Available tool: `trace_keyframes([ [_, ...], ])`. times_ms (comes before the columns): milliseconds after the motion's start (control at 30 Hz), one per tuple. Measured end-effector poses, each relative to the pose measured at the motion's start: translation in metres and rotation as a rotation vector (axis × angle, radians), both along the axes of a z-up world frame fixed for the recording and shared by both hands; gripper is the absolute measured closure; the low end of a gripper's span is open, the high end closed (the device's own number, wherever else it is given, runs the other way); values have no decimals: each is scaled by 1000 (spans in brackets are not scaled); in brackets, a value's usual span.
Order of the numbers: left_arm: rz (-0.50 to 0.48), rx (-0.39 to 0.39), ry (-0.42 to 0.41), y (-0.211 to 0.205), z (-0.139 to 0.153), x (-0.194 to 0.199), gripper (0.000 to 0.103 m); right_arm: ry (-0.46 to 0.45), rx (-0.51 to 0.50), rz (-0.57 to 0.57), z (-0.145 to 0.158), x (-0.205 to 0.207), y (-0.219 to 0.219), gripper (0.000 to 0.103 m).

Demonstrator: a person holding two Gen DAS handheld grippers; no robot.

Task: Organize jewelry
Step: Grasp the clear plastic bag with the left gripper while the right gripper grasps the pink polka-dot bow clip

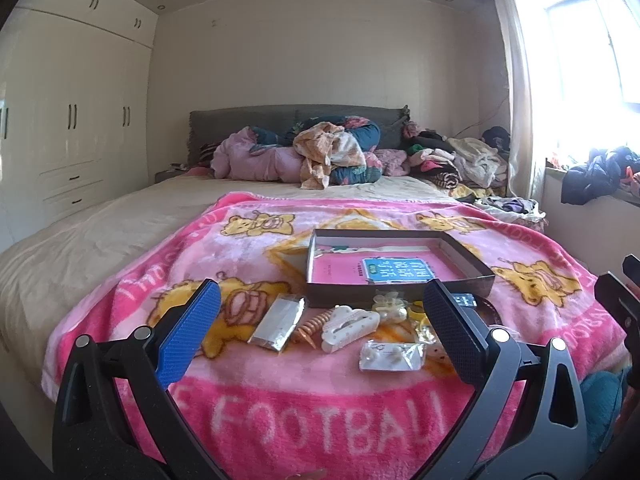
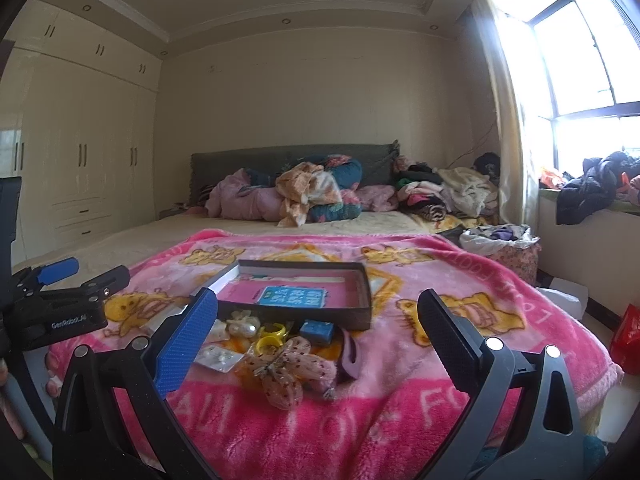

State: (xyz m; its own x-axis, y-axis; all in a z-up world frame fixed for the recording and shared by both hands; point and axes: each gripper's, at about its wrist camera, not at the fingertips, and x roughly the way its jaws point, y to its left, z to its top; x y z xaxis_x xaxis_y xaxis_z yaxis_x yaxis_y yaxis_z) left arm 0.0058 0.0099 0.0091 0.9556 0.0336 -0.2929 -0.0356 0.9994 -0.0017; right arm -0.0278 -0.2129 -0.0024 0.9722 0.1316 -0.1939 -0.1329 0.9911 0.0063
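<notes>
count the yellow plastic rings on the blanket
2. The two yellow plastic rings lie touching in the pile before the shallow dark cardboard box: one nearer the box, one just in front. More may be hidden under other pieces.

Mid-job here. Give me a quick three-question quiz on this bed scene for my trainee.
1. True or false: the white hair claw clip already lies inside the cardboard box.
2. Which sits nearest the right gripper: A) the gauzy dotted bow, B) the small blue box, C) the cardboard box?
3. Fill in: the jaws of the left gripper stand ____.

Key: 1 false, it lies on the pink blanket in front of the box. 2 A. 3 open.
</notes>
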Motion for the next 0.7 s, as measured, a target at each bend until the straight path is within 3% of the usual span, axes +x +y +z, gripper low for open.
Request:
trace_keyframes([
  [233,40,-20,25,23,-7,13,10,64,-53,95,-2,19,25,6],
  [500,70,-12,125,52,-24,38,10,242,-99,164,-24,62,45,6],
  [700,94,1,211,71,-43,63,10,334,-244,217,-43,89,62,6],
])
